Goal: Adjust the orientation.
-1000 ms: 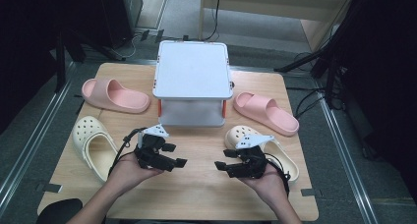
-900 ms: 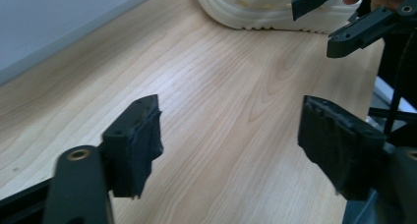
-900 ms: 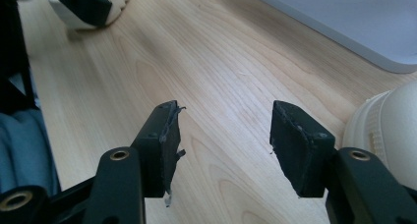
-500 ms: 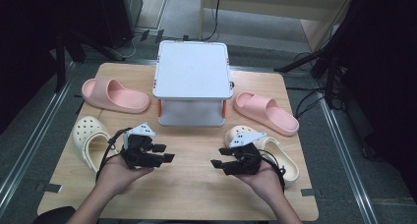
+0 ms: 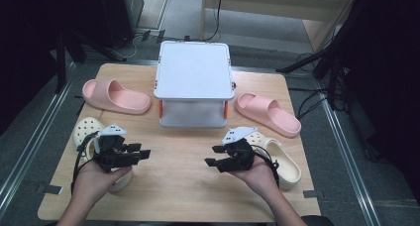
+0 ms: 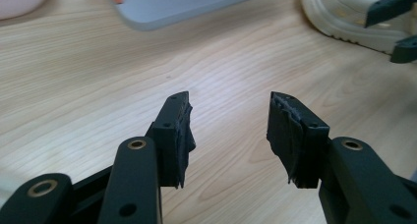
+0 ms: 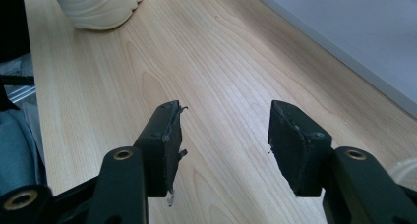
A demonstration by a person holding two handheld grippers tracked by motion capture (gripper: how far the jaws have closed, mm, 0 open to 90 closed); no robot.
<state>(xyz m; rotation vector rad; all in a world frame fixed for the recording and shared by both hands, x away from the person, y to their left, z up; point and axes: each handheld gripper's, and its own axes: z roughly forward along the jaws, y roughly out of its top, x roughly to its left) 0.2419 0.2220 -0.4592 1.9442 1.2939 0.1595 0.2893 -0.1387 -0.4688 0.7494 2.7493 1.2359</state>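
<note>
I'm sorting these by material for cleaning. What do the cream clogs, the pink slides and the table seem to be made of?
Cream clogs: probably moulded foam, matte, with punched holes and a ridged sole. Pink slides: likely soft foam or rubber, smooth, matte, one piece. Table: wood or wood-look laminate, going by the printed-looking grain; which one is unclear.

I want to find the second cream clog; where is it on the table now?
In the high view, the right cream clog lies near the table's front right edge, just behind the right tool, in front of the right pink slide.
</note>
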